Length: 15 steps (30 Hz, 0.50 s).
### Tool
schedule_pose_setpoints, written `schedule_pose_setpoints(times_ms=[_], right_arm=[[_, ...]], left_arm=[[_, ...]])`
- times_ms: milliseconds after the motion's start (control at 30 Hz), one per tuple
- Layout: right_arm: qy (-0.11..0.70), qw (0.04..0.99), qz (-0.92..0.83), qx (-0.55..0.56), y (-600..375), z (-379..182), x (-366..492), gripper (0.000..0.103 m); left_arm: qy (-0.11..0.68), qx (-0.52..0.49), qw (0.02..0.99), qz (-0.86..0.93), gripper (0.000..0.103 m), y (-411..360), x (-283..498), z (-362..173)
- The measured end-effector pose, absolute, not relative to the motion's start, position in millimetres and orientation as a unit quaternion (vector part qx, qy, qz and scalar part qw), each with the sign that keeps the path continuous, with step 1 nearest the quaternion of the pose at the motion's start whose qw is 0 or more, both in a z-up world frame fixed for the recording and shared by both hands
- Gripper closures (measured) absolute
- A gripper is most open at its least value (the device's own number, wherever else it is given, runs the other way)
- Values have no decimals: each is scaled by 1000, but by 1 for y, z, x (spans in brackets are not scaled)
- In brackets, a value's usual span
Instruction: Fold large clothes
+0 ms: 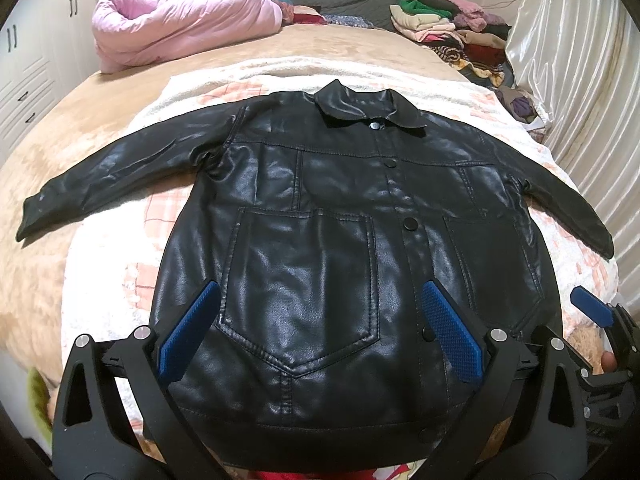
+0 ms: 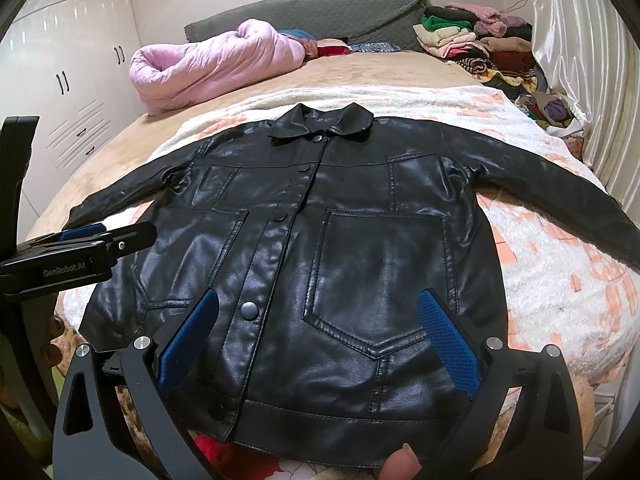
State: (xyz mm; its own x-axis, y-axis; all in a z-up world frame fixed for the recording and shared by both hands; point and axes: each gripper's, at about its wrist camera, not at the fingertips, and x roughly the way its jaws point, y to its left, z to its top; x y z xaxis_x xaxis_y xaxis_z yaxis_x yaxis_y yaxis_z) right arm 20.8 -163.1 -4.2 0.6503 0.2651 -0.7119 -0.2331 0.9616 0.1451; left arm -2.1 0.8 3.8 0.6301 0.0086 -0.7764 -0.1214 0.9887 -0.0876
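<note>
A black leather jacket [image 1: 320, 240] is seen laid flat, front up and buttoned, sleeves spread, on a patterned blanket [image 1: 420, 84] over the bed [image 1: 100, 152]. The left gripper [image 1: 320, 340] and the right gripper [image 2: 316, 344] are both held spread wide above its hem, pinching nothing. Only the right wrist view shows a fingertip [image 2: 400, 464] at the bottom edge. A pink quilt [image 2: 216, 64] and piled clothes [image 2: 472, 48] are seen near the headboard

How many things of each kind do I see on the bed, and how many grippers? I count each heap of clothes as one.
Black leather jacket, spread flat with sleeves out: 1
Pink quilt, rolled up: 1
White-and-orange blanket under the jacket: 1
Pile of folded clothes at the far corner: 1
Grippers, left gripper and right gripper, both open: 2
Total: 6
</note>
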Motion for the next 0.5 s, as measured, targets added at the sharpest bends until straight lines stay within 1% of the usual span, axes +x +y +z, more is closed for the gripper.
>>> schedule_pose_setpoints(times_ms=[500], right_arm=[[395,908,137,20,-163,-4,20,4]], left_arm=[[427,-65,901,35,9,-1,-1,9]])
